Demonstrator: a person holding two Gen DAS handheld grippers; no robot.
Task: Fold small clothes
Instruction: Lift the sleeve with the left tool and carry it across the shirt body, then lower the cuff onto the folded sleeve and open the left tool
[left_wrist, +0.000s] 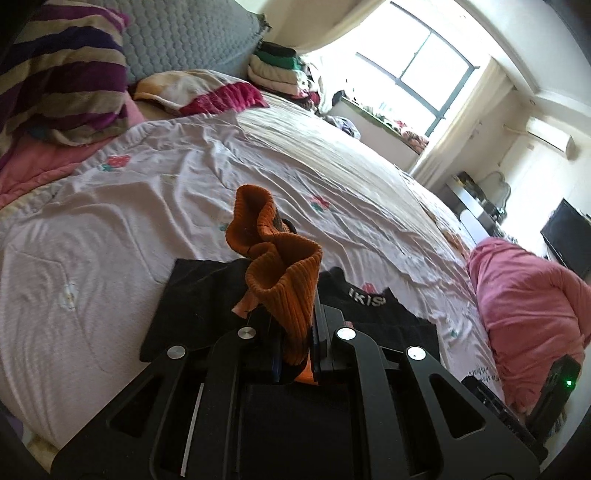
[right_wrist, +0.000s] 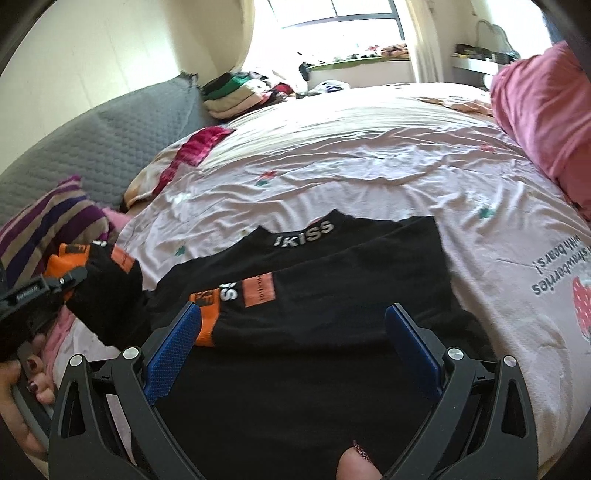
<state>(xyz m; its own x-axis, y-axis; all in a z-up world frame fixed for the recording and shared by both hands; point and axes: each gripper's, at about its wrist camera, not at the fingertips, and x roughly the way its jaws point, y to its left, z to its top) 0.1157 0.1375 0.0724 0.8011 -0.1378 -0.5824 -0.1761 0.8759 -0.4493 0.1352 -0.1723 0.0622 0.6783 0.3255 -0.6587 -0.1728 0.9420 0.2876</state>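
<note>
A black top (right_wrist: 332, 280) with white "KISS" lettering and orange patches lies spread on the pale floral bedsheet (right_wrist: 369, 158). My left gripper (left_wrist: 299, 325) is shut on its orange ribbed cuff (left_wrist: 280, 269), which stands up bunched above the jaws, over the black cloth (left_wrist: 192, 302). In the right wrist view the left gripper (right_wrist: 62, 284) holds that sleeve lifted at the garment's left side. My right gripper (right_wrist: 293, 332) is open and hovers low over the near part of the top. Its blue pads (right_wrist: 173, 347) are wide apart and do not press the cloth.
A pink quilt (right_wrist: 535, 110) is bunched at the right edge of the bed. A striped pillow (left_wrist: 59, 74) and a grey quilted cushion (left_wrist: 184, 33) lie at the head, with a stack of folded clothes (right_wrist: 236, 96) beside them. A person's hand (right_wrist: 22, 406) shows at the lower left.
</note>
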